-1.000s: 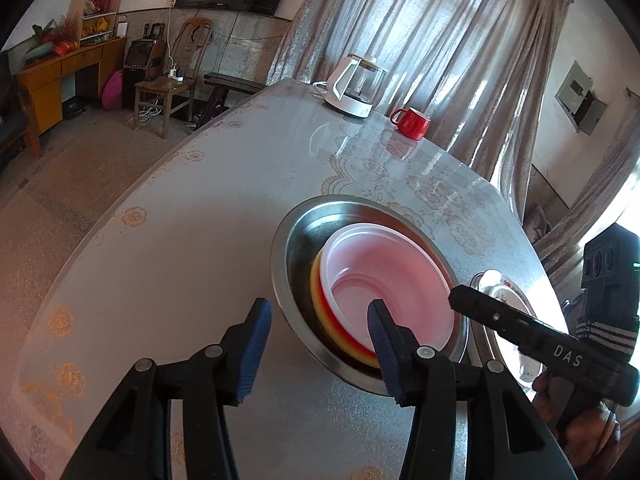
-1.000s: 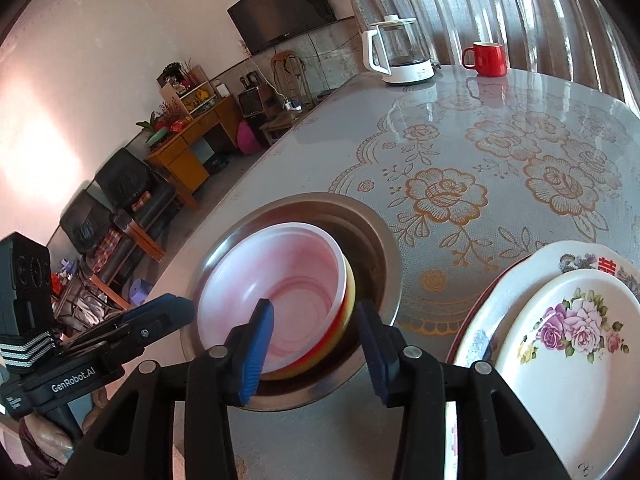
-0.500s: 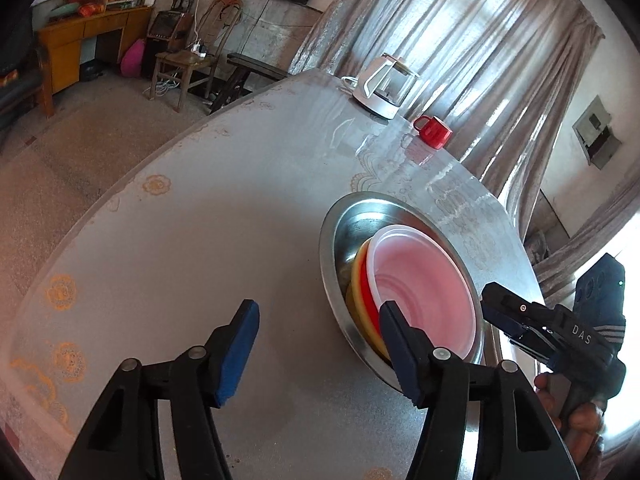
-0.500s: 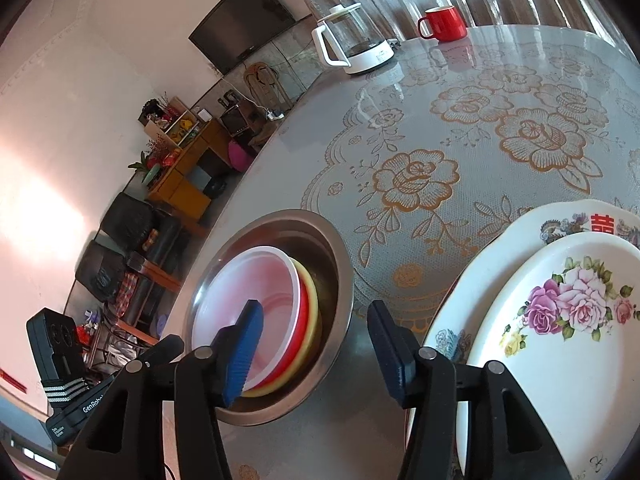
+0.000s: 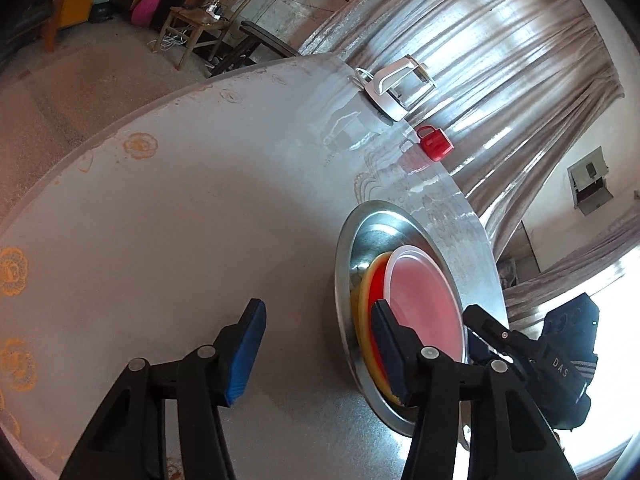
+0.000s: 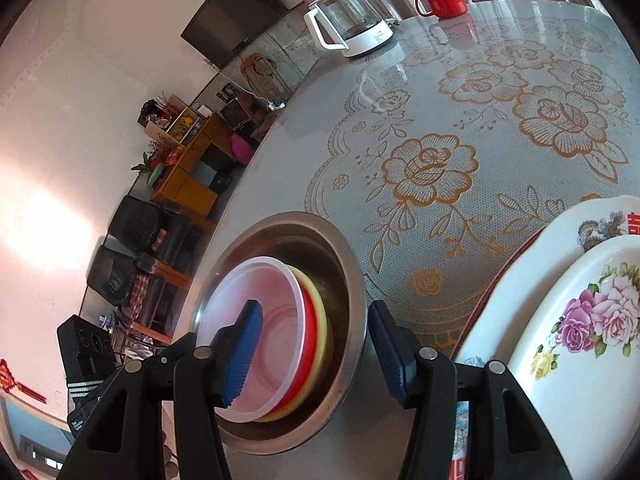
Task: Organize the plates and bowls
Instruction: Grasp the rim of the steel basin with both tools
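At the bottom of the left wrist view the left gripper (image 5: 316, 352) has its jaws apart after just closing in a little; the left pad hangs over bare table (image 5: 200, 220), and the right pad stands inside the steel bowl (image 5: 346, 288), in front of the stacked bowls, though whether it touches them is hard to tell. In the right wrist view the right gripper (image 6: 316, 352) is spread too, straddling the steel bowl's right wall: its left pad lies over the pink bowl (image 6: 260, 320), its right pad outside the rim, neither plainly pressing.

The steel bowl sits at lower centre of that view and holds a nested stack: the pink bowl on top, then a red bowl (image 6: 310, 336), then a yellow bowl (image 6: 322, 328). Just right of it, at the lower right edge, lie the plates (image 6: 580, 340), a flowered one on top of a larger one.

Further up the patterned table stand a white kettle (image 6: 352, 28) and a red mug (image 6: 442, 0), near the curtain (image 5: 500, 60).
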Demonstrator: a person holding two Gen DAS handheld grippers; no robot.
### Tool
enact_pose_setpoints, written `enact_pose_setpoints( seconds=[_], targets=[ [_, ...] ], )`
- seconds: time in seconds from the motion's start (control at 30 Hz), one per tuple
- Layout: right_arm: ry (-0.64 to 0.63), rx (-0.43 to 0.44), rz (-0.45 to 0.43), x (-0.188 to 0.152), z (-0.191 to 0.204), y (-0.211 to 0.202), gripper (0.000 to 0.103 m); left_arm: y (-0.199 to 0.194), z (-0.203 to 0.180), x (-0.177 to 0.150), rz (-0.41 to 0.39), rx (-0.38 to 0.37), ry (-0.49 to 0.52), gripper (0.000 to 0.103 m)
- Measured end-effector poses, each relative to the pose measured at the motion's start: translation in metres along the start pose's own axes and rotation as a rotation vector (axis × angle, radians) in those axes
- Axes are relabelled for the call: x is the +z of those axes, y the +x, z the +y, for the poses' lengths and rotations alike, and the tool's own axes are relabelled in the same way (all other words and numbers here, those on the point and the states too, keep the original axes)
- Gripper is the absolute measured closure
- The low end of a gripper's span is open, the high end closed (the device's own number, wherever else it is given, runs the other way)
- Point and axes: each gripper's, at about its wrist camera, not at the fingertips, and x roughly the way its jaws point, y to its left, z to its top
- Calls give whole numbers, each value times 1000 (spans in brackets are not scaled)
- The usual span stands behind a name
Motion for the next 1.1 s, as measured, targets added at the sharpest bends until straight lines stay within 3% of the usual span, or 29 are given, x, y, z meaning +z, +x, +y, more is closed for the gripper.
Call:
enact_pose_setpoints(
  seconds=[0.23, 0.33, 0.53, 0.63, 0.8, 0.9, 1.1],
  targets=[
    [-35, -24, 16, -3, 8, 6, 44, 9, -3, 1, 18, -45, -6, 57],
    [-37, -25, 17, -3, 9, 6, 44, 9, -6, 0, 8, -18, 22, 55],
    [-29, -5, 23, -2, 8, 6, 44, 4, 6, 5, -14, 19, -30, 55],
    [-29, -9, 23, -2, 8, 7, 44, 4, 1, 3, 1, -20, -1, 55],
    [-59, -34, 23, -4, 13, 10, 44, 6, -17, -2, 2, -37, 69, 64],
    [-84, -46, 21, -6, 16, 10, 44, 3, -23, -2, -14, -9, 114, 64],
    [-135, -117, 18, -9, 17, 14, 53, 6, -5, 3, 0, 4, 36, 61]
  ],
)
